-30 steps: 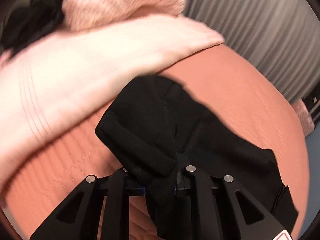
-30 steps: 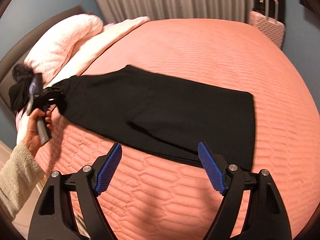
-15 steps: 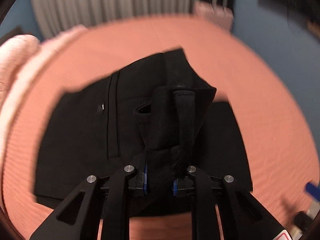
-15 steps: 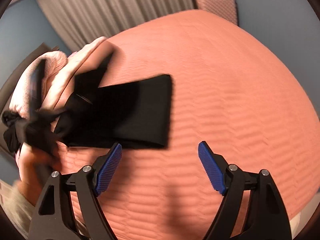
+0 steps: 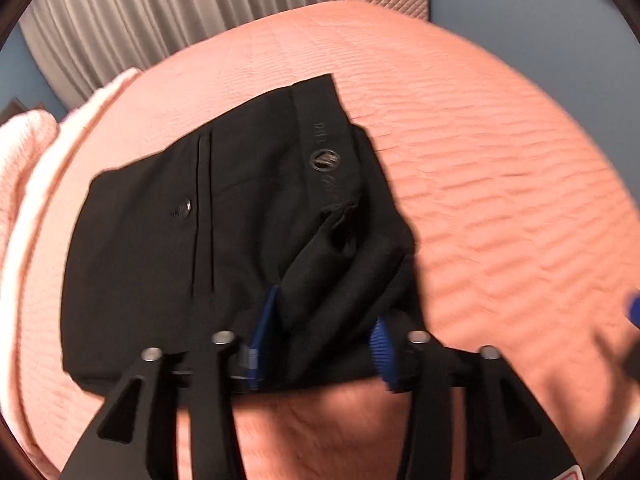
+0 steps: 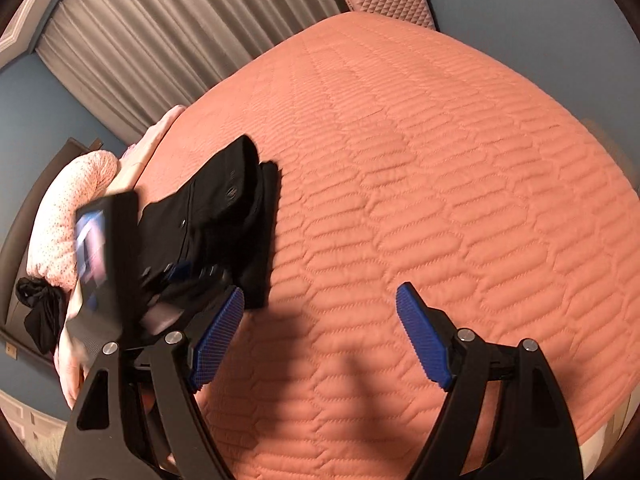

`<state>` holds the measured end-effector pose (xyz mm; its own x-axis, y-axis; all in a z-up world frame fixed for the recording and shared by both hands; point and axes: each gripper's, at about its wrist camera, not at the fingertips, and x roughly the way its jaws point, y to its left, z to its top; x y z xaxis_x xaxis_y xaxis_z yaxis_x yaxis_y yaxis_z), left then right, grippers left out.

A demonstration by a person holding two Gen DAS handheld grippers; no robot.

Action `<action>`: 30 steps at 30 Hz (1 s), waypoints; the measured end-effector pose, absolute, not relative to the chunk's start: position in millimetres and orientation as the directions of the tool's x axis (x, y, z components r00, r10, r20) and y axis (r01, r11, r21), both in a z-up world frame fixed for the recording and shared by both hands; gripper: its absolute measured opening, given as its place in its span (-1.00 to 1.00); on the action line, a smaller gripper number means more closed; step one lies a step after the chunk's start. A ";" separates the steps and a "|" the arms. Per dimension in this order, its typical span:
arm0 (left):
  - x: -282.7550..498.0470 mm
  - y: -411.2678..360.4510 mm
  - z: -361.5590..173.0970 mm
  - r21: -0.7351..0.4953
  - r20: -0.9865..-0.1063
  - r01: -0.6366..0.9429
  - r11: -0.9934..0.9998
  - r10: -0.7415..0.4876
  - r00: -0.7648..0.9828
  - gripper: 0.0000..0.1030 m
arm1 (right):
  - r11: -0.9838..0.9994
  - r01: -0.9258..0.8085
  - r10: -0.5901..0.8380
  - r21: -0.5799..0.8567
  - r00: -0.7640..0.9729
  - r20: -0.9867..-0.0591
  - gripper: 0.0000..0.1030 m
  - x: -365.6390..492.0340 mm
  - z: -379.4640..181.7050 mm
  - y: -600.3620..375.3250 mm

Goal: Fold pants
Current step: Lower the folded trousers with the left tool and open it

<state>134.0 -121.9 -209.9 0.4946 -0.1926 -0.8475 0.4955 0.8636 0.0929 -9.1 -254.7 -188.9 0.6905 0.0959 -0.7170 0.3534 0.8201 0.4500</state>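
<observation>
Left wrist view: the black pants (image 5: 224, 240) lie folded over on the salmon quilted bedspread (image 5: 500, 184), waistband and a button facing up, near the pale pillows (image 5: 24, 168). A bunched end of the cloth sits between the blue pads of the left gripper (image 5: 320, 336), whose jaws are opening, apparently to drop that end onto the stack. The right gripper (image 6: 320, 336) hangs wide over bare quilt beside the pants, holding nothing, likely waiting to smooth or take the next fold.
</observation>
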 end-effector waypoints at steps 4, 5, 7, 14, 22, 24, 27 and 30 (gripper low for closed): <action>77.1 -85.5 -162.5 0.037 -0.762 0.549 0.835 -0.332 0.556 0.50 | 0.841 0.264 0.177 0.472 0.691 -0.701 0.43 17.8 -183.0 -251.9; 61.9 -73.2 -155.3 0.059 -0.736 0.566 0.822 -0.347 0.582 0.52 | 0.846 0.226 0.223 0.483 0.673 -0.706 0.06 32.4 -183.9 -246.2; 47.5 -52.5 -147.5 0.110 -0.709 0.564 0.818 -0.333 0.622 0.53 | 0.862 0.177 0.269 0.475 0.634 -0.725 -0.13 56.9 -189.2 -231.6; 60.7 30.1 -139.2 0.142 -0.752 0.376 0.915 -0.147 0.643 0.53 | 0.871 0.112 0.338 0.479 0.570 -0.748 -0.13 118.6 -212.3 -188.1; 95.3 109.6 -144.5 0.134 -0.796 0.179 0.975 -0.002 0.606 0.63 | 0.918 0.125 0.255 0.377 0.542 -0.801 -0.70 104.5 -211.4 -182.5; 106.5 121.2 -155.4 0.140 -0.816 0.149 0.979 0.029 0.578 0.63 | 0.911 0.154 0.268 0.383 0.486 -0.832 -0.64 105.5 -239.0 -188.0; 120.5 131.3 -154.5 0.163 -0.809 0.126 0.979 0.060 0.584 0.63 | 0.891 0.256 0.182 0.376 0.557 -0.810 -0.24 86.0 -208.9 -203.8; 136.0 144.4 -142.7 0.148 -0.779 0.102 0.984 0.053 0.625 0.63 | 0.921 0.248 0.073 0.299 0.645 -0.761 -0.24 80.4 -168.0 -196.8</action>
